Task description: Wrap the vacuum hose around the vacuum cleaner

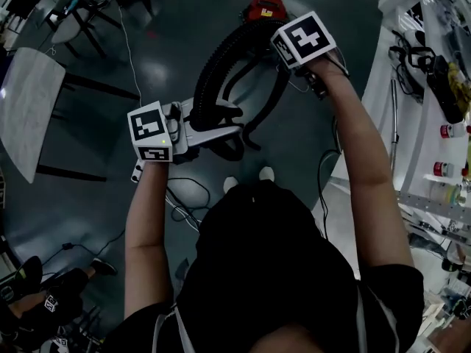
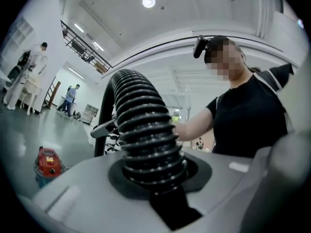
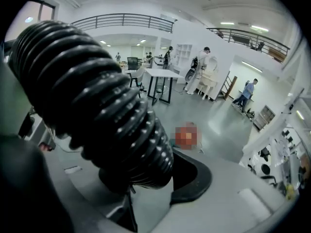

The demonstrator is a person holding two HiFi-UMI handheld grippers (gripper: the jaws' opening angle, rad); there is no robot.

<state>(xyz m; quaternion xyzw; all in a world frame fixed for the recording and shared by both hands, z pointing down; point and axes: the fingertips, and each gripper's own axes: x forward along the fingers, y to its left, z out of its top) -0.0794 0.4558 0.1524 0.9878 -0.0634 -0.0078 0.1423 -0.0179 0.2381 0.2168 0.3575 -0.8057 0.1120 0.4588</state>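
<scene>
Black hose (image 1: 210, 68) arched between left gripper (image 2: 159, 186) and right gripper (image 3: 146, 181), both clamped on it; red vacuum cleaner (image 1: 263, 7) sat far behind.

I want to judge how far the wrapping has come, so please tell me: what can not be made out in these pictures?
Right gripper view: the hose, gripped in the right tool, fills the left half and hides what lies behind.
Head view: the hose's joint with the vacuum cleaner is dark and partly behind the right tool.
Left gripper view: the vacuum cleaner is too small to show any wrapped hose.
</scene>
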